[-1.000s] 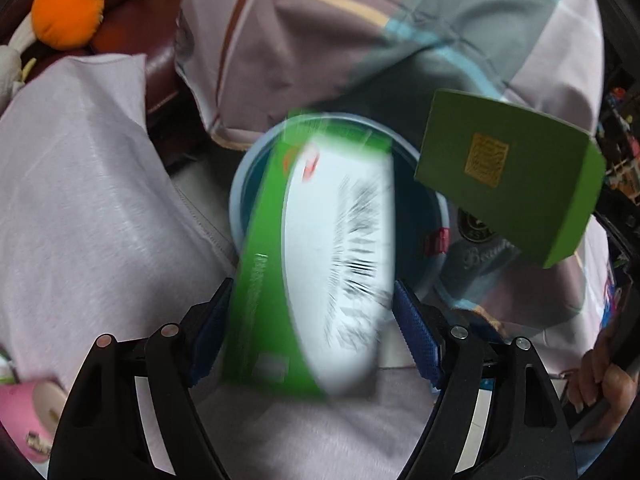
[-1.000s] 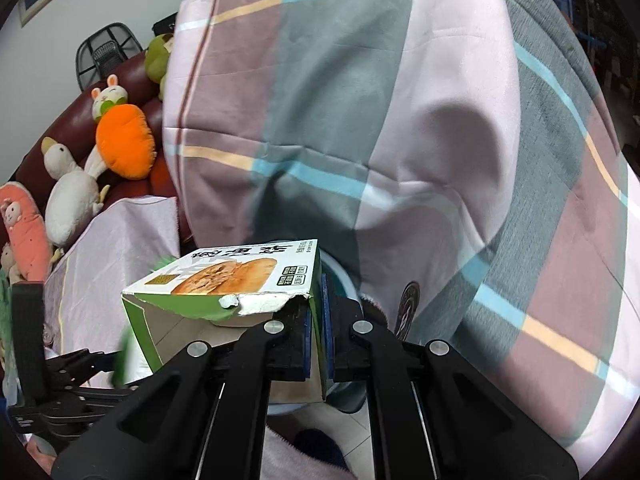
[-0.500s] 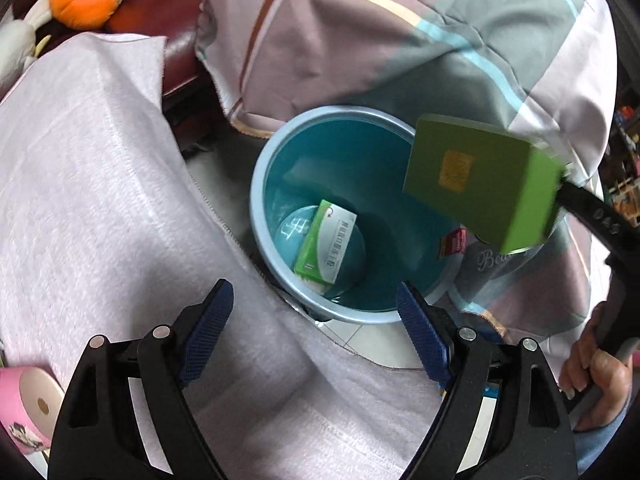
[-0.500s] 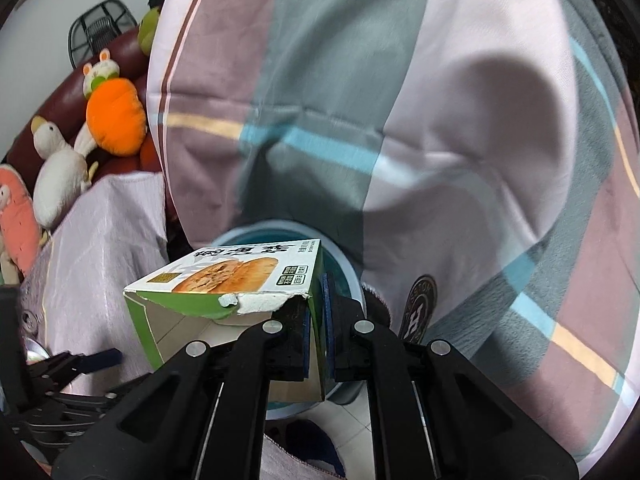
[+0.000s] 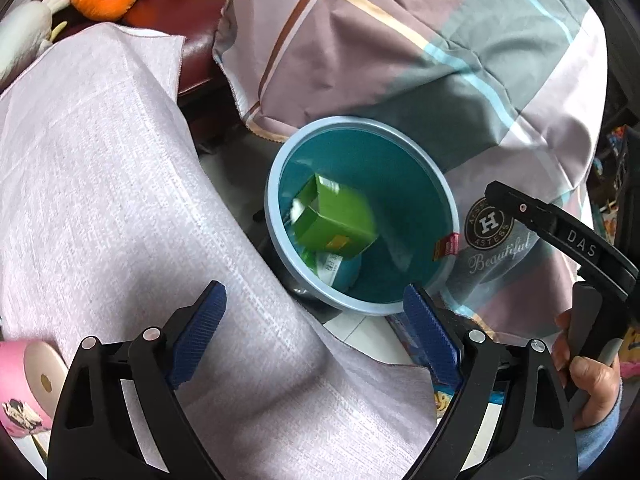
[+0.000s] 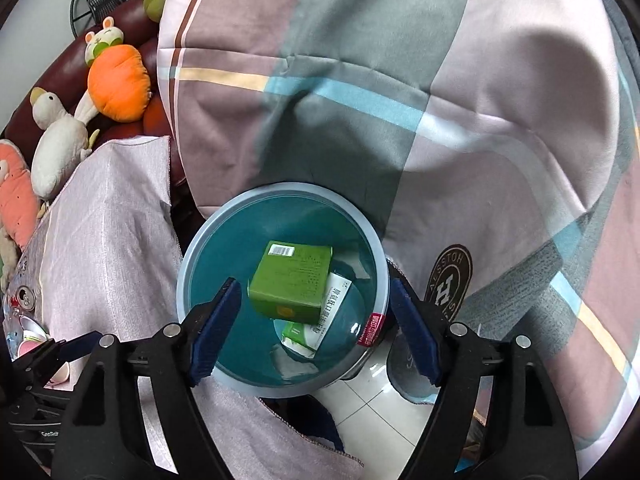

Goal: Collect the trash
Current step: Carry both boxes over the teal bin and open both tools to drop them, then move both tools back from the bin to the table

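A round blue bin (image 5: 273,216) (image 6: 185,280) stands on the floor below both grippers. Inside it a green carton (image 5: 336,220) (image 6: 294,284) is tumbling down, blurred in the left wrist view. It lies over a white-and-green box (image 5: 328,266) (image 6: 316,328) on the bin's bottom. My right gripper (image 6: 316,292) hangs over the bin's mouth, its jaws opening with nothing between the pads. My left gripper (image 5: 314,300) is above the bin's near rim and the cloth edge, its jaws also opening and holding nothing.
A plaid sheet (image 6: 440,100) drapes behind and to the right of the bin. A pale cloth (image 5: 100,200) covers a surface on the left. Plush toys (image 6: 116,80) sit on a dark red sofa. A pink tape roll (image 5: 36,380) lies at the lower left. A hand (image 5: 588,372) holds the right gripper.
The white-and-green box left my left gripper and landed in the bin. My right gripper, shut on the green carton before, has opened and the carton has dropped into the bin.
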The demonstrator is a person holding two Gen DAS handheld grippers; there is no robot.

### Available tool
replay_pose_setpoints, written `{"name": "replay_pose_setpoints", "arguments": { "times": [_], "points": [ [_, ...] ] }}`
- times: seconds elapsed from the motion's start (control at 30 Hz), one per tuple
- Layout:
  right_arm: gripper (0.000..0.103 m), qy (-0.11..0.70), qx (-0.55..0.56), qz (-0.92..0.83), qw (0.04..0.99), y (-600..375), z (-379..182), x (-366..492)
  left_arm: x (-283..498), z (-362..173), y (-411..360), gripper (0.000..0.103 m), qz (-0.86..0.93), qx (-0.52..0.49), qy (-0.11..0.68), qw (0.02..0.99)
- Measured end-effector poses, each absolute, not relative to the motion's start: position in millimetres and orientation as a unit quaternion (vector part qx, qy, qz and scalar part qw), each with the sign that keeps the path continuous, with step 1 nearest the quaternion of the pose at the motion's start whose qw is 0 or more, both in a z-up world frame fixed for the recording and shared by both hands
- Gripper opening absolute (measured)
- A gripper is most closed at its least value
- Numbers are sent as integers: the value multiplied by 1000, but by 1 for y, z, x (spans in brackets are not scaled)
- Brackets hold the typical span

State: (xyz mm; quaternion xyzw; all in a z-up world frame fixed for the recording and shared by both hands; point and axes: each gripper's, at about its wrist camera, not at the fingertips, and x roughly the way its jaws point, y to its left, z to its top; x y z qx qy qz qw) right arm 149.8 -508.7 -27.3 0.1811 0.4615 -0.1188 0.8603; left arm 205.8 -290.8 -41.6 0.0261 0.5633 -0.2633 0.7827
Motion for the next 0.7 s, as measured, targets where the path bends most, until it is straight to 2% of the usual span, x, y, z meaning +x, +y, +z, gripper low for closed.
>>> {"name": "replay_pose_setpoints", "arguments": {
  "times": [0.7],
  "points": [
    [78, 456, 109, -41, 882, -395, 29, 129, 149, 8, -157, 91, -214, -25, 520, 827]
  ]
}}
